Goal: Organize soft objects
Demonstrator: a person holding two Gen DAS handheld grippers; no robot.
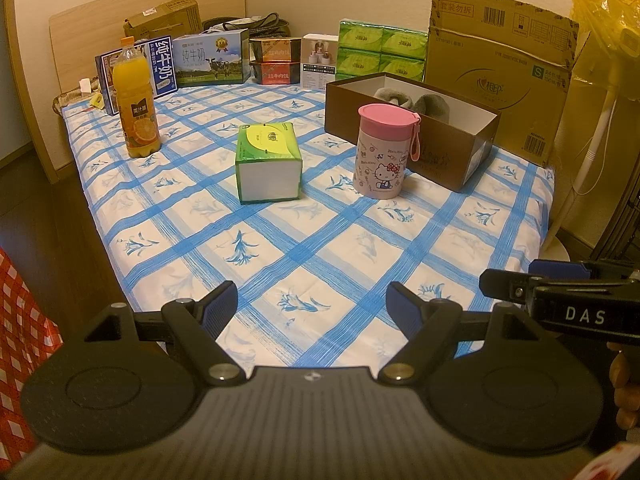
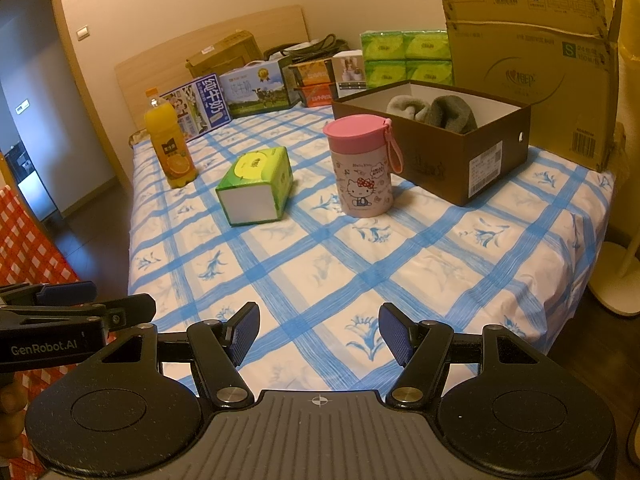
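A green tissue pack (image 1: 268, 162) (image 2: 256, 186) lies mid-table on the blue checked cloth. Right of it stands a pink-lidded cartoon-cat cup (image 1: 384, 152) (image 2: 362, 166). Behind the cup, an open brown shoebox (image 1: 448, 152) (image 2: 460, 152) holds grey socks (image 1: 416, 102) (image 2: 436, 114). My left gripper (image 1: 312, 312) hovers open over the table's near edge, nothing between its fingers. My right gripper (image 2: 319, 334) is likewise open and empty near the front edge. Each gripper shows at the edge of the other's view.
An orange juice bottle (image 1: 136, 100) (image 2: 170, 144) stands at the left. Milk cartons (image 1: 212, 60), small boxes and stacked green tissue packs (image 1: 380, 50) line the back. A large cardboard box (image 1: 504, 68) (image 2: 532, 64) rises behind the shoebox. A white fan stand (image 1: 592, 152) is off the right edge.
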